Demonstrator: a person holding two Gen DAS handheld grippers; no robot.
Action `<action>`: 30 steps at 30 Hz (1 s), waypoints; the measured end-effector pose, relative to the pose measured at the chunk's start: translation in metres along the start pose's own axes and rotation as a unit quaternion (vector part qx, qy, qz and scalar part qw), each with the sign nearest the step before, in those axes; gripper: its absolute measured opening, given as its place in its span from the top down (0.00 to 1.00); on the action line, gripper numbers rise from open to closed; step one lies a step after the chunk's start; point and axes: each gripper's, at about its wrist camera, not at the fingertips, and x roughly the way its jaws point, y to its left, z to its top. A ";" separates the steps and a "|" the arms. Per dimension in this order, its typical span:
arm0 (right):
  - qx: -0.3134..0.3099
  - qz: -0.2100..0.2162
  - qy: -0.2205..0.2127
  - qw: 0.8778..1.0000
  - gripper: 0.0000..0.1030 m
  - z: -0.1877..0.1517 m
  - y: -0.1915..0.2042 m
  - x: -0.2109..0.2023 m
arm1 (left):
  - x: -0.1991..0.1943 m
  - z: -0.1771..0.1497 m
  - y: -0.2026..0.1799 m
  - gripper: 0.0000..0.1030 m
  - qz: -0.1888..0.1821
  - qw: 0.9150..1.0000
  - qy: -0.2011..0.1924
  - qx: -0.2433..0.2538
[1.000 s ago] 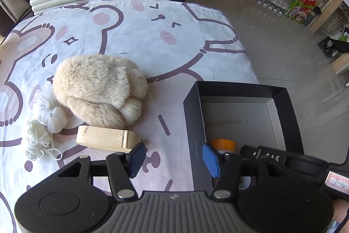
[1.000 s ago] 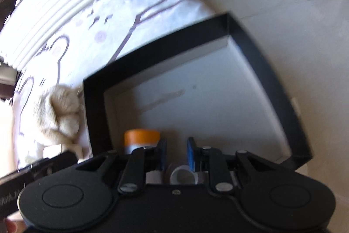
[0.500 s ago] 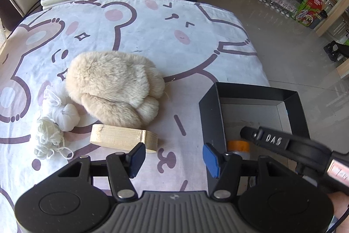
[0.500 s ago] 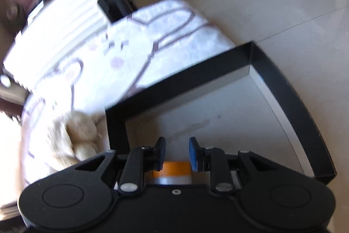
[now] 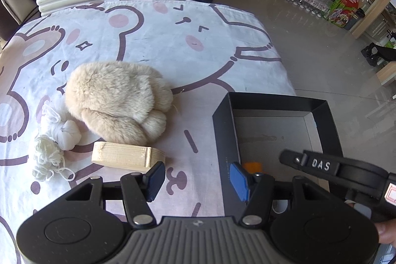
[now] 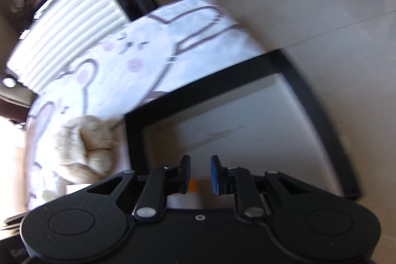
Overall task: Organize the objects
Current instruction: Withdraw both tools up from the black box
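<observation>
1. The left gripper (image 5: 196,178) has blue pads spread wide apart with nothing between them. It hangs over the near part of the worktop (image 5: 188,46).
2. The right gripper (image 6: 200,175) has its blue pads a little apart and empty. It is over the near side of the black box (image 5: 224,130).
3. The box is square with thin, stiff black walls and a flat gray floor. It sits at the right edge of the worktop.
4. An orange-topped thing (image 5: 252,167) lies in the box's near corner, mostly hidden.
5. A fluffy, round tan plush toy (image 5: 116,100) lies left of the box.
6. A smooth, pale wooden block (image 5: 126,156) lies just near the plush toy.
7. A white knotted cloth (image 5: 68,134) and curly white string (image 5: 48,160) lie far left.
8. The worktop wears a soft sheet with cartoon bears.
</observation>
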 end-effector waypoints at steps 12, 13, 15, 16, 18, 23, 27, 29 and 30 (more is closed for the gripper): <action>-0.068 -0.080 0.092 0.990 0.83 -0.019 -0.010 0.015 | -0.002 -0.004 -0.018 0.43 0.001 1.000 0.000 0.026; -0.072 -0.076 0.094 0.990 0.84 -0.020 -0.008 0.015 | -0.002 -0.004 -0.019 0.43 0.003 1.000 -0.001 0.027; -0.078 -0.078 0.093 0.990 0.84 -0.020 -0.006 0.014 | -0.002 -0.005 -0.019 0.43 0.004 1.000 0.000 0.028; -0.076 -0.077 0.094 0.990 0.84 -0.020 -0.007 0.014 | -0.002 -0.005 -0.019 0.43 0.005 1.000 0.000 0.028; -0.071 -0.073 0.095 0.990 0.84 -0.019 -0.009 0.014 | -0.003 -0.005 -0.020 0.43 0.006 1.000 0.000 0.029; -0.059 -0.061 0.060 0.995 0.79 -0.018 -0.014 -0.008 | -0.006 -0.006 -0.022 0.43 0.015 0.999 -0.005 0.038; -0.060 -0.054 0.018 0.997 0.75 -0.013 -0.017 -0.032 | -0.013 -0.007 -0.023 0.43 0.019 0.999 -0.011 0.042; -0.055 -0.051 -0.003 0.997 0.72 -0.012 -0.019 -0.045 | -0.017 -0.008 -0.025 0.43 0.019 0.999 -0.015 0.044; -0.052 -0.051 -0.014 0.997 0.70 -0.011 -0.021 -0.051 | -0.019 -0.008 -0.025 0.43 0.020 0.999 -0.016 0.045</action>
